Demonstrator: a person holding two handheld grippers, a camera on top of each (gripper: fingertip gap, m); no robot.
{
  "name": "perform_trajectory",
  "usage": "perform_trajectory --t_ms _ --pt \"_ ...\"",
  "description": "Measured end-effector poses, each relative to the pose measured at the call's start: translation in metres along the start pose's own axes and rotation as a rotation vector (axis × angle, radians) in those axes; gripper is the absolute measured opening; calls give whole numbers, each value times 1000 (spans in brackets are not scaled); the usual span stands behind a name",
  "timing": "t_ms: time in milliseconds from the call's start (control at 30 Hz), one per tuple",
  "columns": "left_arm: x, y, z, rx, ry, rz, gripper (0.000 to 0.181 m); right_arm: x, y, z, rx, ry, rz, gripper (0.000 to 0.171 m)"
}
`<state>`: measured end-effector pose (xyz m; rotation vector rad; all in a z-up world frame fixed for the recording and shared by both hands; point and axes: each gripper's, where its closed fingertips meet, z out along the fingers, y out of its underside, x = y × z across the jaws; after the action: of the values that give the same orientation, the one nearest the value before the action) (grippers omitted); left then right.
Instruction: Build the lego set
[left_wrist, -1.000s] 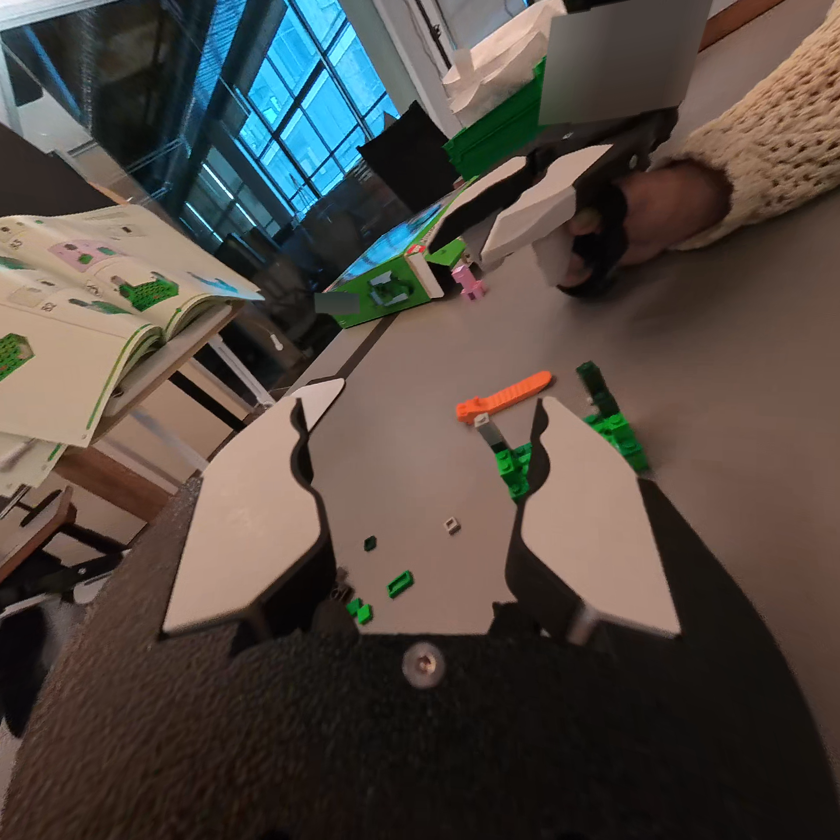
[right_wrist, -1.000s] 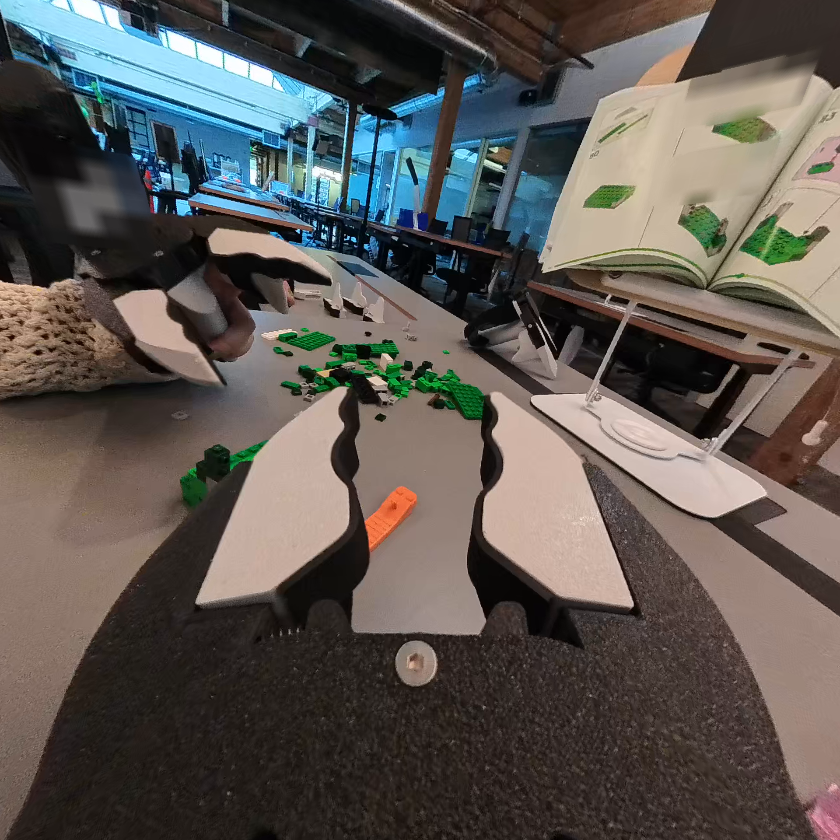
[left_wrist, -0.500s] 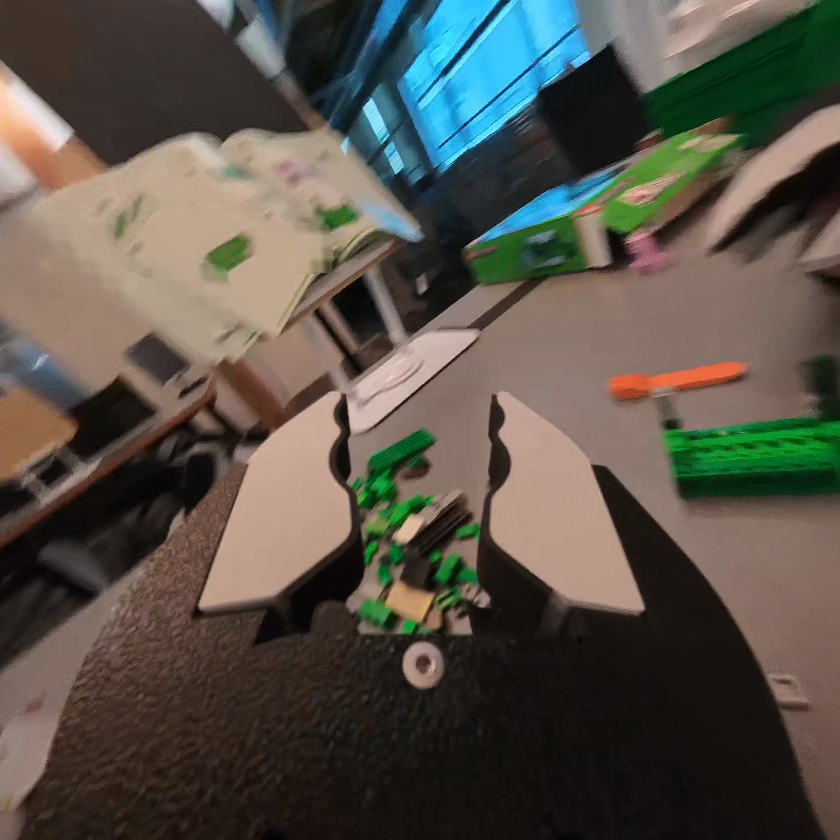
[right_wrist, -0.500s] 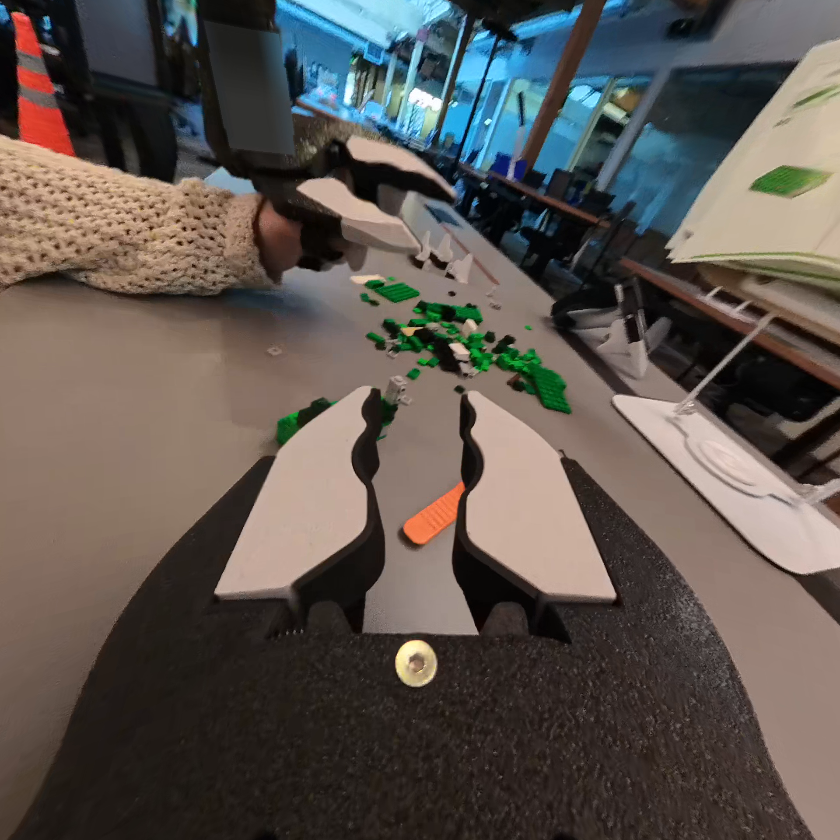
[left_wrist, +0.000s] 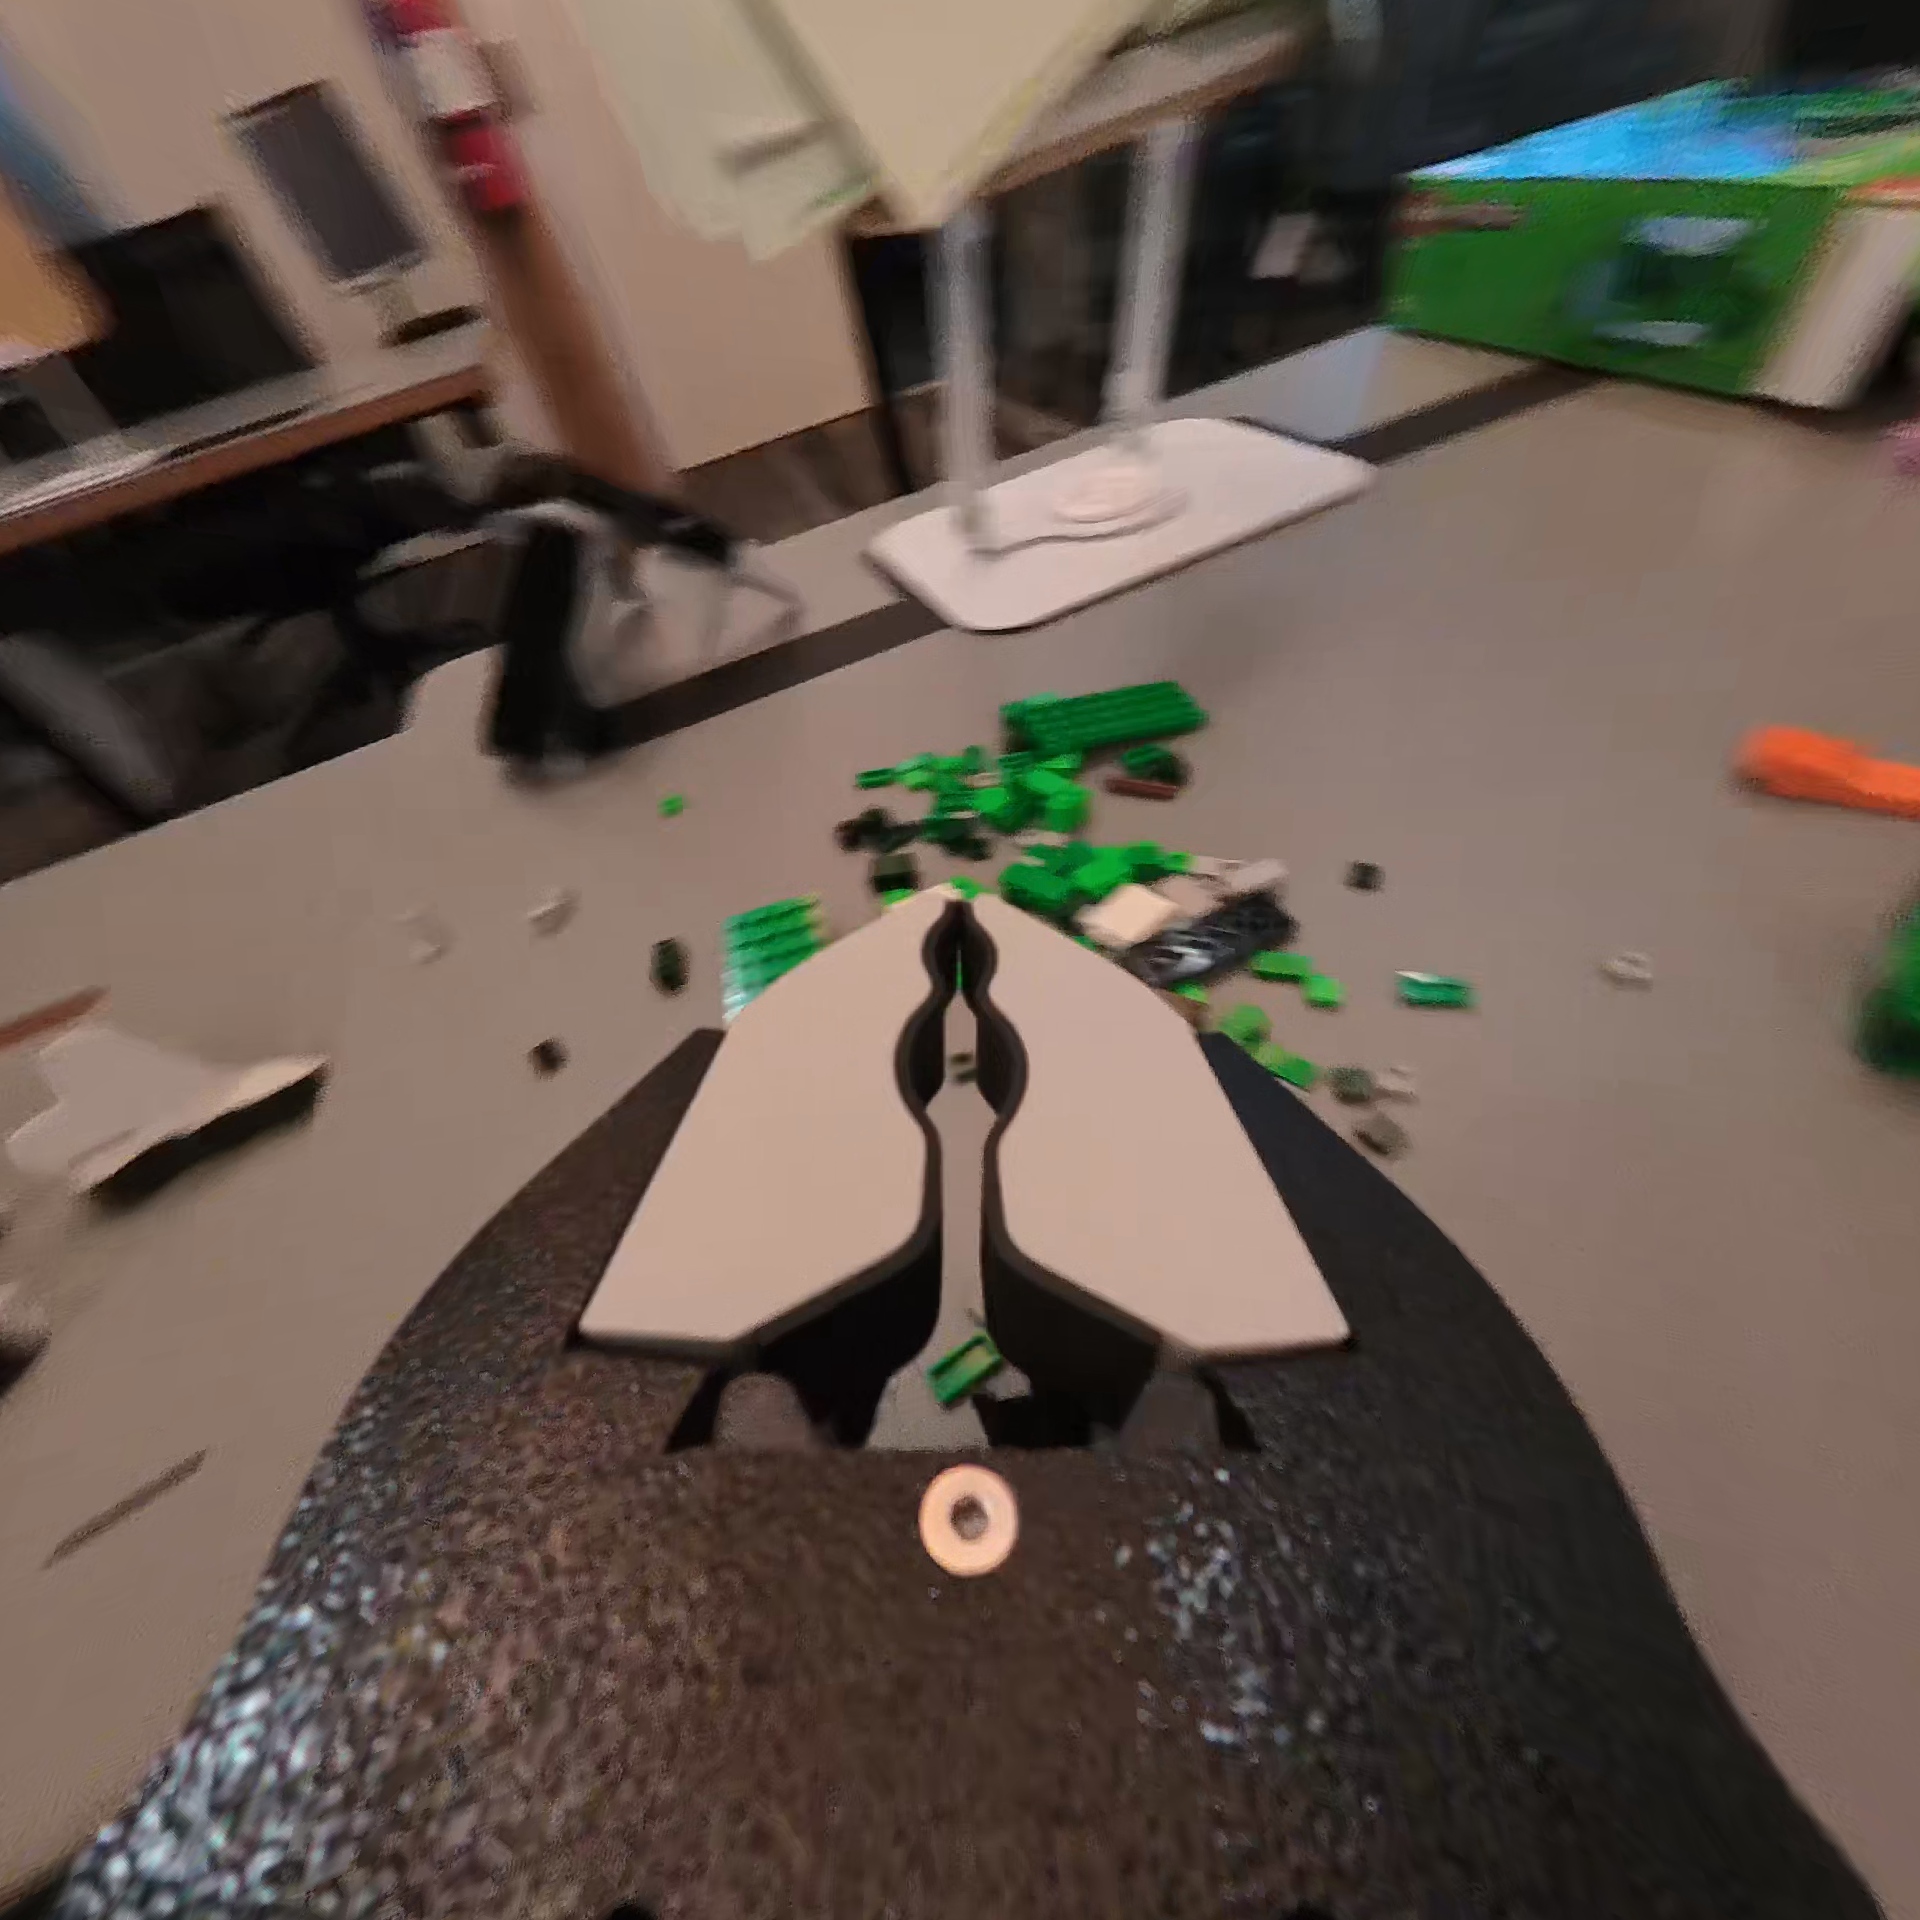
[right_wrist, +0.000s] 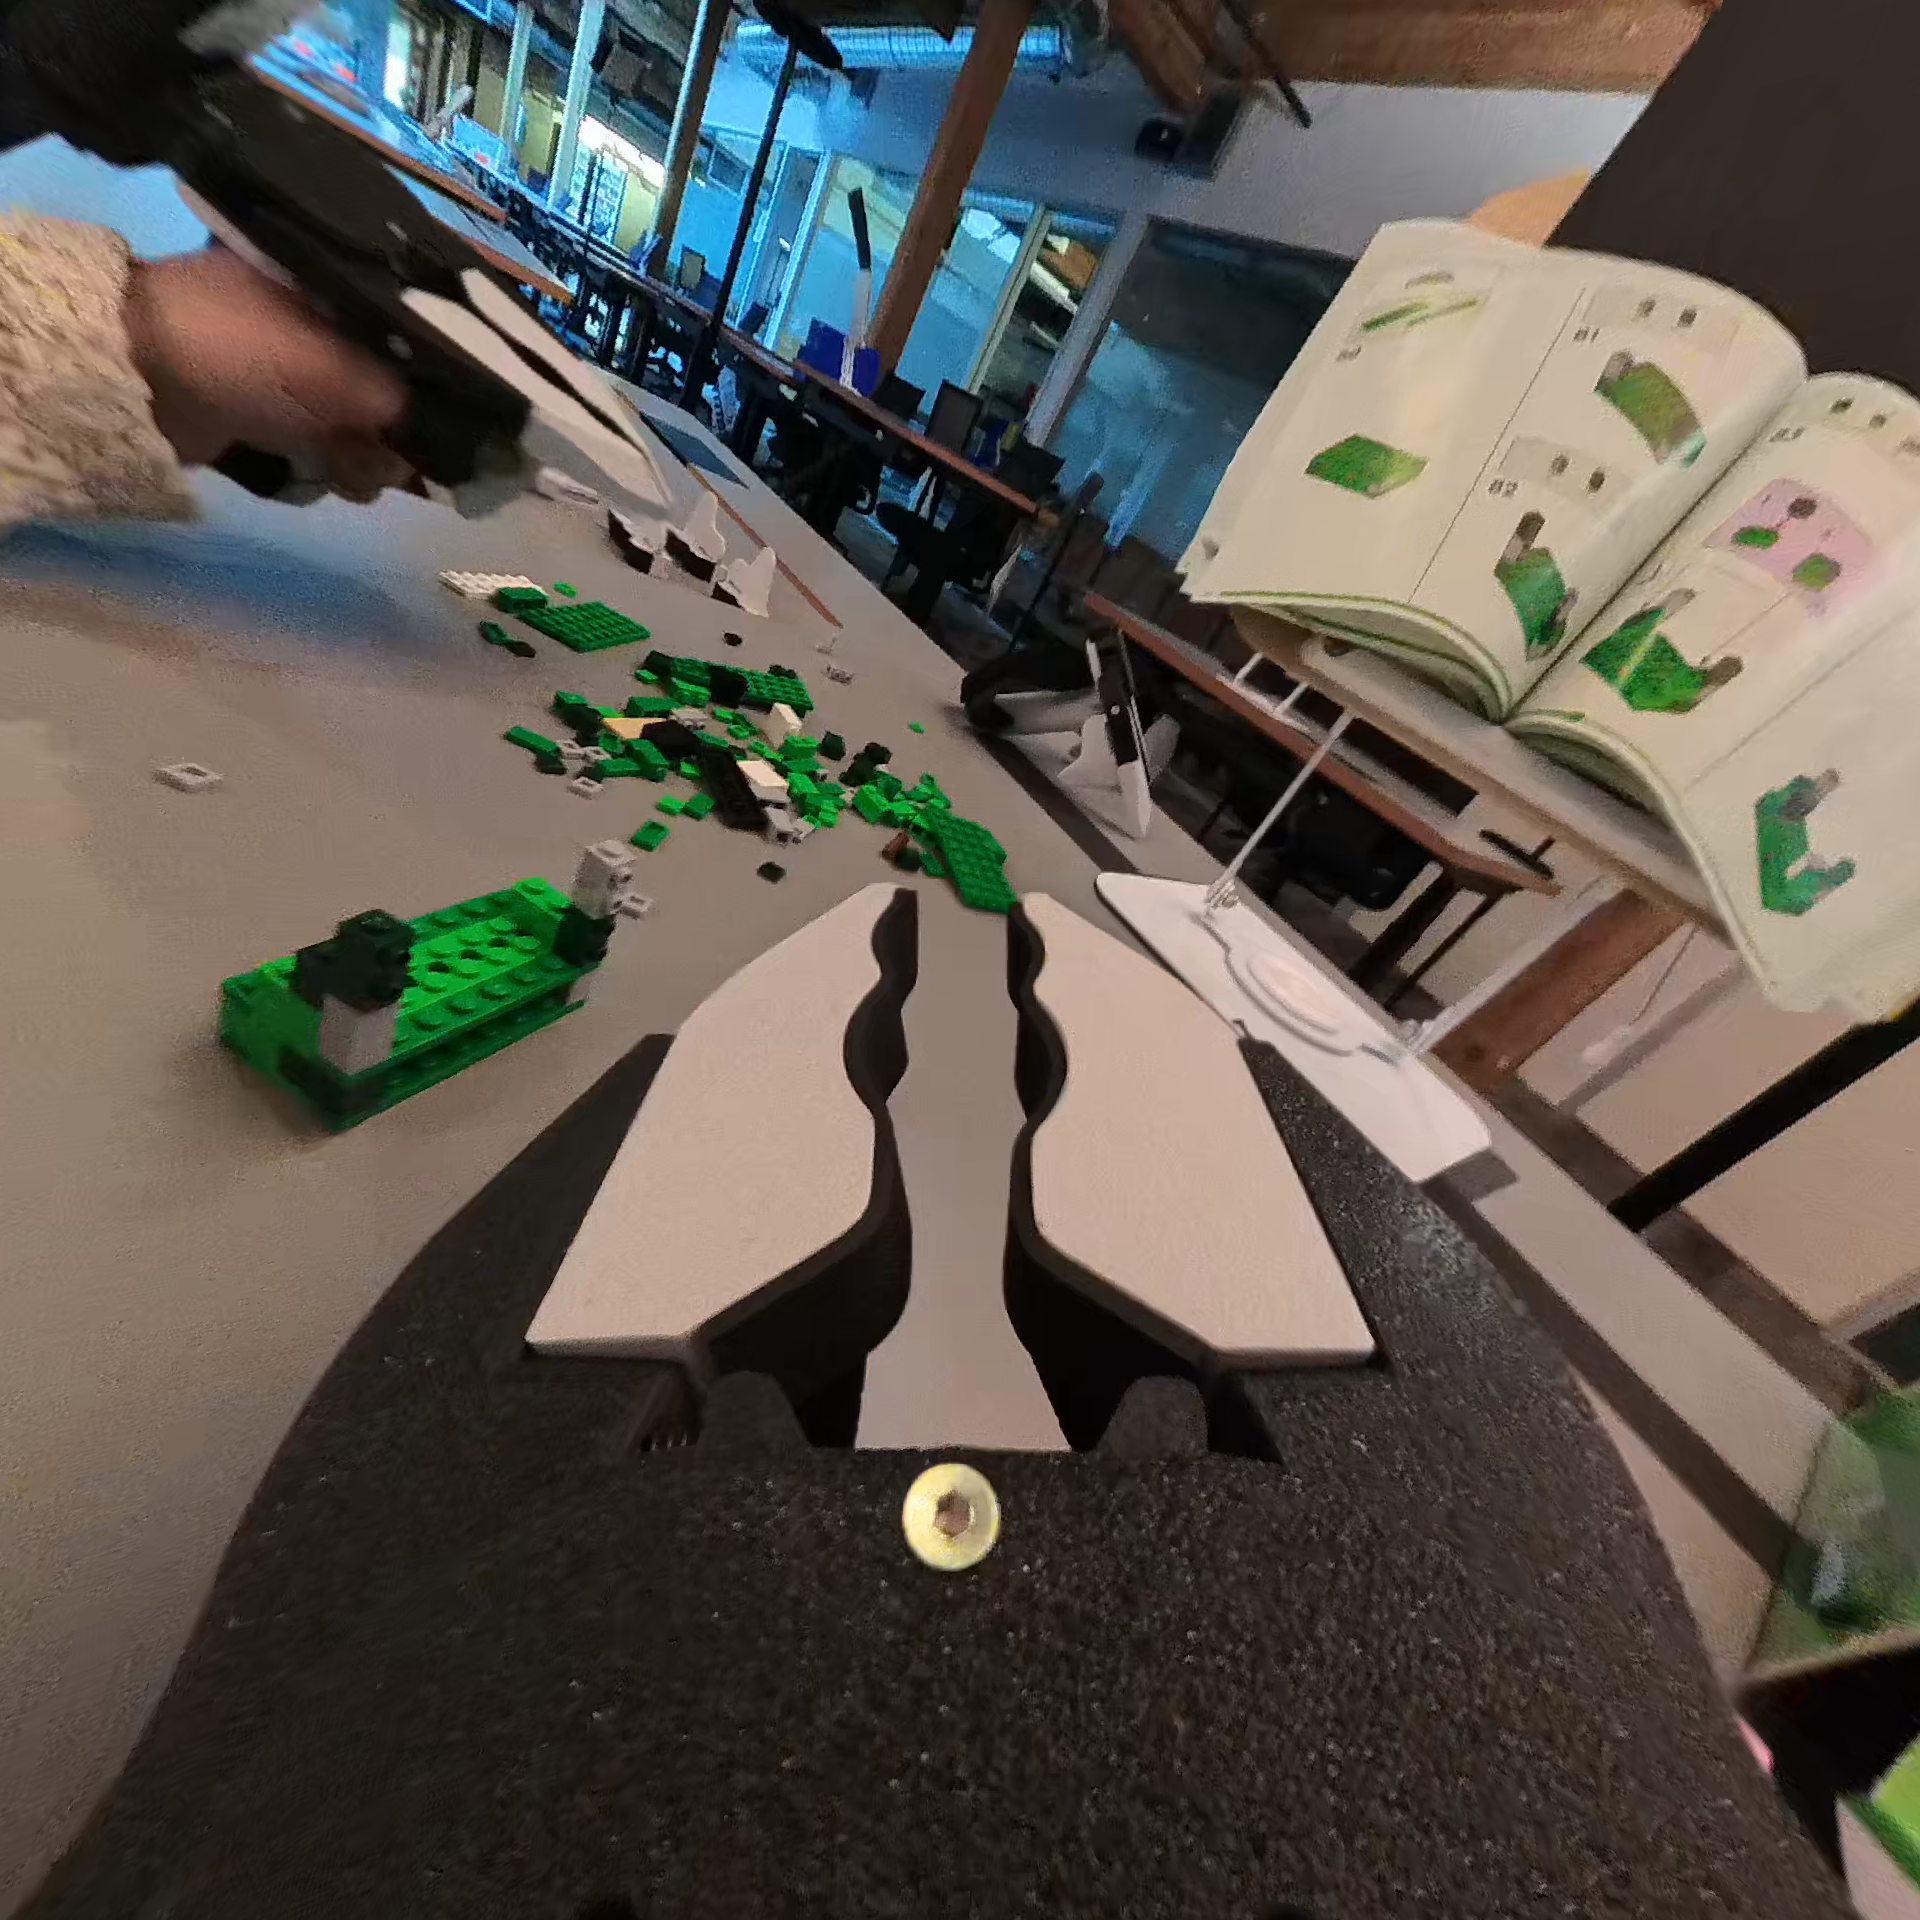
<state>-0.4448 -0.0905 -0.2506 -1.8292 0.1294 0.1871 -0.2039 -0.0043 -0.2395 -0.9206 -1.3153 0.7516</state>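
- Lying on the grey table (right_wrist: 208, 1195), the part-built green base (right_wrist: 416, 982) looked light, rigid and liable to shed pieces; its long sides seemed the best hold.
- One base and one orange separator tool (left_wrist: 1829, 771) showed; the loose brick pile (right_wrist: 748, 748) was too many to count.
- Left gripper (left_wrist: 958, 914) had its fingers almost together, seemingly empty; right gripper (right_wrist: 961, 899) had its fingers slightly apart, holding nothing.

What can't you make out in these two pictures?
- Left wrist view: motion blur smears the loose brick pile; single pieces are unreadable.
- Left gripper: nearly closed; whether it pinches anything is unclear.
- Orange tool: cut by the right edge.
- Right wrist view: the booklet runs off-frame.
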Motion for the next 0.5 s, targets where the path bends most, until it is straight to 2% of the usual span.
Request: perform_trajectory --t_ms 67,100,167,233,333,500 --pt "34 -2 -7 3 260 63 0 9 5 13 -12 26 -30 14" --pt "40 3 -10 -32 300 101 0 15 5 19 -1 45 -31 14" --pt "44 18 -13 -124 325 164 0 25 2 30 43 65 -3 14" --pt "52 35 -14 -229 395 128 0 33 2 42 62 70 33 14" --pt "52 56 -10 -359 408 35 18 37 6 56 67 53 89 14" --pt "49 76 -4 -444 384 21 44 38 6 63 75 38 133 14"
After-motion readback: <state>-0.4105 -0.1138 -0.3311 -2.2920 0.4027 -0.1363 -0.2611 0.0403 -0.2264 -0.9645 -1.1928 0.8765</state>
